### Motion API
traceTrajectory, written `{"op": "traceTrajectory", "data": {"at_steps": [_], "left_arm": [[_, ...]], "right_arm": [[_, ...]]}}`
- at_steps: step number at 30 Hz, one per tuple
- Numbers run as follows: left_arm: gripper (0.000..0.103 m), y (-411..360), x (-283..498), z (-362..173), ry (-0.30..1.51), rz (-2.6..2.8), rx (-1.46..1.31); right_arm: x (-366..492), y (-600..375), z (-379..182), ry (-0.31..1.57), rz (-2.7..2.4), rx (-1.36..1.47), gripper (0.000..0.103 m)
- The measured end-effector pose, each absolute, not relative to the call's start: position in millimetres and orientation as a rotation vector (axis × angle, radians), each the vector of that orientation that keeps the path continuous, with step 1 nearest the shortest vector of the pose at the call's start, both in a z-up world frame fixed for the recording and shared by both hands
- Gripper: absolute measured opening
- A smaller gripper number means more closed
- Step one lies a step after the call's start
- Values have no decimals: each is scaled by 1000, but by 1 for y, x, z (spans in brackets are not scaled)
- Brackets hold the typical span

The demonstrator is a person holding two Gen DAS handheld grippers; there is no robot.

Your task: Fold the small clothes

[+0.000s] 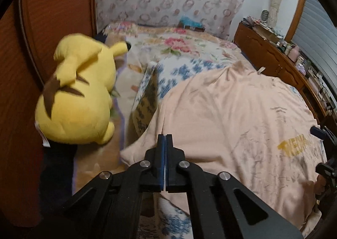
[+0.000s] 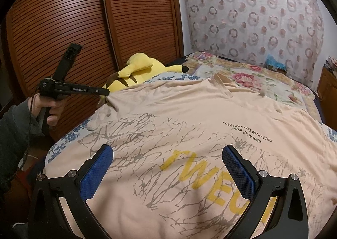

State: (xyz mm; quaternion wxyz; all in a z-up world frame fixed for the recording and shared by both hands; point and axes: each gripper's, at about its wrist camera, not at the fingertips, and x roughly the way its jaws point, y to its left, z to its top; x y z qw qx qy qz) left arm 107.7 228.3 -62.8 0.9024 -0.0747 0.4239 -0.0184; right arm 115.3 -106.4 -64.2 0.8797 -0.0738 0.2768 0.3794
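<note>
Item: left gripper (image 1: 165, 135), nearest in its own view; jaws brought together at the sleeve edge of the T-shirt (image 1: 231, 112); whether a pinch of cloth sits between the pads cannot be told from that view; the right wrist view shows its tip meeting a small gathered peak of fabric, which suggests a grip on the sleeve.

Item: right gripper (image 2: 167, 169); jaws wide apart, blue pads (image 2: 96, 169) hovering over the printed chest, holding nothing.

Item: T-shirt, peach, grey branch print and yellow lettering; spread flat, print up, across the near part of the bed (image 2: 242, 79), over a blue-flowered cover; collar toward the far wall; left sleeve lying toward the plush toy (image 1: 78, 89).

Item: plush toy, yellow, on its side just beside the left sleeve, against the slatted wardrobe door (image 2: 73, 18).

Item: dresser (image 1: 271, 53), far right, crowded with small things; patterned wall hanging (image 2: 252, 18) beyond the bed.

Step in hand, as judged: folding the left sleeve inward. Advice: lift only enough to clear the body cloth; carry the sleeve across toward the centre line, keeping the side edge straight; let the open gripper press the chest down so the shirt does not drag; keep clear of the toy.
</note>
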Motion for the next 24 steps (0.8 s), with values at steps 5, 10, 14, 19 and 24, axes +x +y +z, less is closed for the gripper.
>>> {"op": "traceTrajectory", "data": {"at_steps": [5, 10, 14, 19, 24], "left_arm": [[0, 195, 103, -27, 816, -99, -91], [0, 136, 112, 3, 773, -215, -21], [0, 97, 127, 15, 753, -280, 15], [10, 80, 138, 19, 746, -304, 11], [38, 76, 123, 13, 740, -302, 25]], "right_arm": [[117, -114, -65, 571, 781, -141, 103], [120, -125, -64, 568, 764, -112, 103], [122, -135, -66, 564, 740, -98, 103], [124, -146, -70, 577, 711, -72, 103], [127, -146, -71, 588, 701, -65, 102]]}}
